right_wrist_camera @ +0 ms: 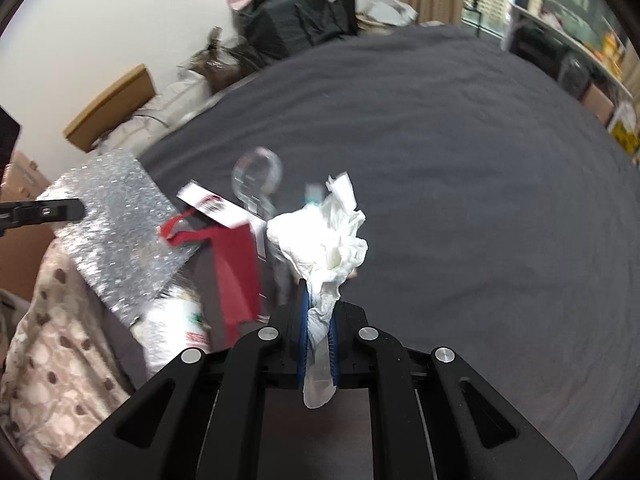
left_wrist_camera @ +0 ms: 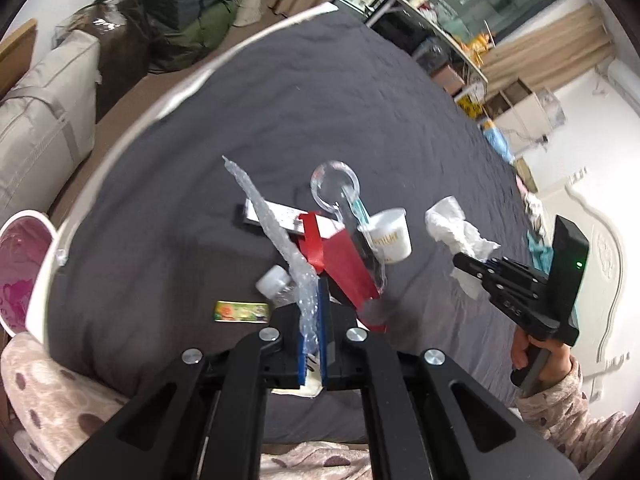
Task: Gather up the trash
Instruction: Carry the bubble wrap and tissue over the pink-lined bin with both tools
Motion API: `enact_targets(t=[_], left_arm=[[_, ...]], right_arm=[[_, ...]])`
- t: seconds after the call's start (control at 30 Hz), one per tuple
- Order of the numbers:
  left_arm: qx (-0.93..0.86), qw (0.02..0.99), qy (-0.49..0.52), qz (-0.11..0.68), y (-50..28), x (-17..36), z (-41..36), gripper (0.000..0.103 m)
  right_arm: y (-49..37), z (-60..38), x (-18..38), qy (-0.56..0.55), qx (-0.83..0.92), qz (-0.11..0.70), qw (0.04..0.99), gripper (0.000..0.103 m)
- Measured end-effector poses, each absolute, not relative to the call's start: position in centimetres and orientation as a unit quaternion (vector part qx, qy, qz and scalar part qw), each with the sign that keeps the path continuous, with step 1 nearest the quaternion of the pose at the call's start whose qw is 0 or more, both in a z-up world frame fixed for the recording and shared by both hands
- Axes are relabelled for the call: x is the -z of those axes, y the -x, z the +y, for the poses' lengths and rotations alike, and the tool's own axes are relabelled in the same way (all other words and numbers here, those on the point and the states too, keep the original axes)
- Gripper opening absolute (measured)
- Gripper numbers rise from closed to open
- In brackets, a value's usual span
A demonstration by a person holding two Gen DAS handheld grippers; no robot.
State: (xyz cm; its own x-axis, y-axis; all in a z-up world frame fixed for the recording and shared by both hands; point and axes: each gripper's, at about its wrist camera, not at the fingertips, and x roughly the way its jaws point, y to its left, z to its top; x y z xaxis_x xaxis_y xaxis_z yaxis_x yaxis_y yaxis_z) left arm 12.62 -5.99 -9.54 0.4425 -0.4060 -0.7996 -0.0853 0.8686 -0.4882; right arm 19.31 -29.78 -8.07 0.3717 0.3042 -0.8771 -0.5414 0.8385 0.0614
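Two grippers, each clamped on one piece of trash above the dark grey bed cover (left_wrist_camera: 360, 92). The left gripper (left_wrist_camera: 314, 312) has its jaws pressed together on one sheet of bubble wrap (left_wrist_camera: 276, 236), which rises edge-on from the blue pads. The right gripper (right_wrist_camera: 318, 320) is closed on one crumpled white tissue (right_wrist_camera: 324, 240) (a tail of it hangs out behind the pads); from the left wrist view that tissue is raised clear of the cover, to the right of the paper cup (left_wrist_camera: 390, 236).

Taking the cup as landmark, the rest lies on the cover: one red paper bag (left_wrist_camera: 340, 260) just to its left, one clear round plastic lid (left_wrist_camera: 334, 184) above it, one white printed box (left_wrist_camera: 280, 220) further left, one small bottle with a white cap (left_wrist_camera: 274, 282) down-left, one green printed packet (left_wrist_camera: 242, 312) beyond that. One pink-lined bin (left_wrist_camera: 20, 272) stands off the bed's edge, far left.
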Motion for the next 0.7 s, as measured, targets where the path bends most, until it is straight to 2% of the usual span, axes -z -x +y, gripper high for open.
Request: enact_targets(t=[0.4,0.7], left_arm=[[0.015,0.839,0.274,0.47,-8.2,7.5,3.6,0.004],[-0.071,0.839,0.284,0.459,-5.1,8.3,14.6,0.004]], right_arm=[[-18.1,-20.0,4.6,0.147,-0.351,0.472,0.796,0.007],[-16.7,-12.5,3.8,0.16,-0.399,0.462,0.776,0.007]])
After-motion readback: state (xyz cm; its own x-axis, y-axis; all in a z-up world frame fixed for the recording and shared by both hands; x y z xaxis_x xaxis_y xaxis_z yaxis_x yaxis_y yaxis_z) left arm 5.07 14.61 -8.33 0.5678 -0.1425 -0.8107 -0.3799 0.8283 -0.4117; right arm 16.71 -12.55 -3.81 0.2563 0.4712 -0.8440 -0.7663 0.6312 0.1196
